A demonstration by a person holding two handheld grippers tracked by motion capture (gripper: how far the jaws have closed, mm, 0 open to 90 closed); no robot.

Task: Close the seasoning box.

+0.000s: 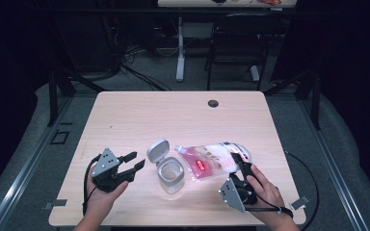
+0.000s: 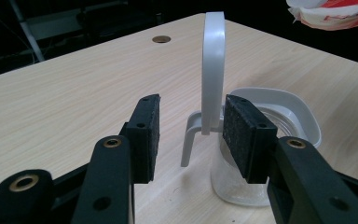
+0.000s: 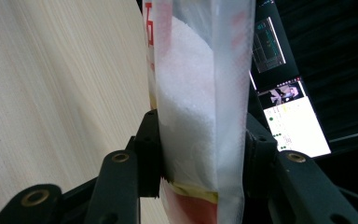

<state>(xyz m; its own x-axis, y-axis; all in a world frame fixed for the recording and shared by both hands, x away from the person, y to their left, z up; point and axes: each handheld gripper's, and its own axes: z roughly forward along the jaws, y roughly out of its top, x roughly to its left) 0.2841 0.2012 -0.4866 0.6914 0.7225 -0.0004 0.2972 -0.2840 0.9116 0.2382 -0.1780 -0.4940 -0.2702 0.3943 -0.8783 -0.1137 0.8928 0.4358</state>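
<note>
A small clear jar (image 1: 172, 177) stands near the table's front middle, its white hinged lid (image 1: 157, 150) flipped open and upright. My left gripper (image 1: 136, 160) is open just left of the lid; in the left gripper view its jaws (image 2: 192, 107) frame the lid (image 2: 213, 60) and jar (image 2: 235, 186) without pressing on them. A clear bag of white granules (image 1: 207, 161) with red print lies tilted to the right of the jar, mouth end toward it. My right gripper (image 1: 240, 163) is shut on the bag's far end. In the right gripper view both pads (image 3: 200, 121) squeeze the bag (image 3: 191, 70).
The wooden table (image 1: 139, 115) has a round cable hole (image 1: 213, 103) at its back edge. A black chair (image 1: 238, 43) and a white desk leg (image 1: 179, 48) stand behind it. A lit screen (image 3: 289, 116) glows beyond the bag.
</note>
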